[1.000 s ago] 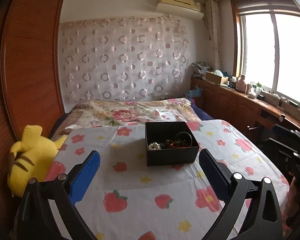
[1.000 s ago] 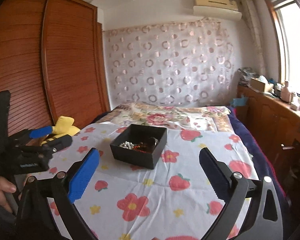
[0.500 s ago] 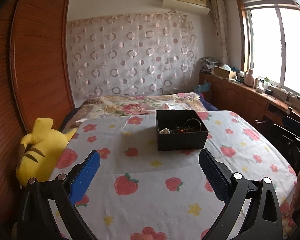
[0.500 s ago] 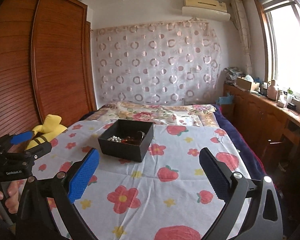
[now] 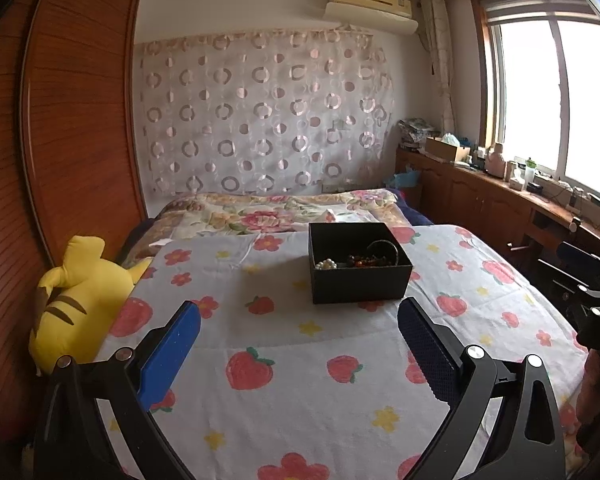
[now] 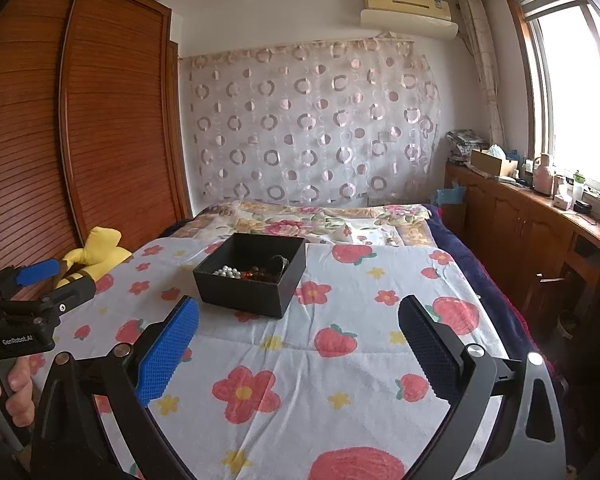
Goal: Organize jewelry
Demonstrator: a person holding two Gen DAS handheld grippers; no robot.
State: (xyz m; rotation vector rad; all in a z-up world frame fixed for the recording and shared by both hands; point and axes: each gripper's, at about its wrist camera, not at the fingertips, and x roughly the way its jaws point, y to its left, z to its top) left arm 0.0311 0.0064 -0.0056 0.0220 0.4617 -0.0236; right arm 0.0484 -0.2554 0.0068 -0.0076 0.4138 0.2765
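Both views pulled back and up since a second ago; box (image 5: pixel 360 266) sits farther off. Bed (image 5: pixel 300 360) with strawberry-print sheet, wardrobe (image 6: pixel 100 120) left, window (image 6: pixel 572 100) right. Box mid-bed holds pearls (image 6: pixel 229 271) and beads. "GenRobot.AI" reads on left tongs (image 6: pixel 40 280). Hand (image 6: pixel 10 394) grips its handle. Left tongs and right tongs (image 6: pixel 298 344) both released, empty.

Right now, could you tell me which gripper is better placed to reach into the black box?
Probably the right gripper: open and empty like the left gripper, but the black box looks nearer it.
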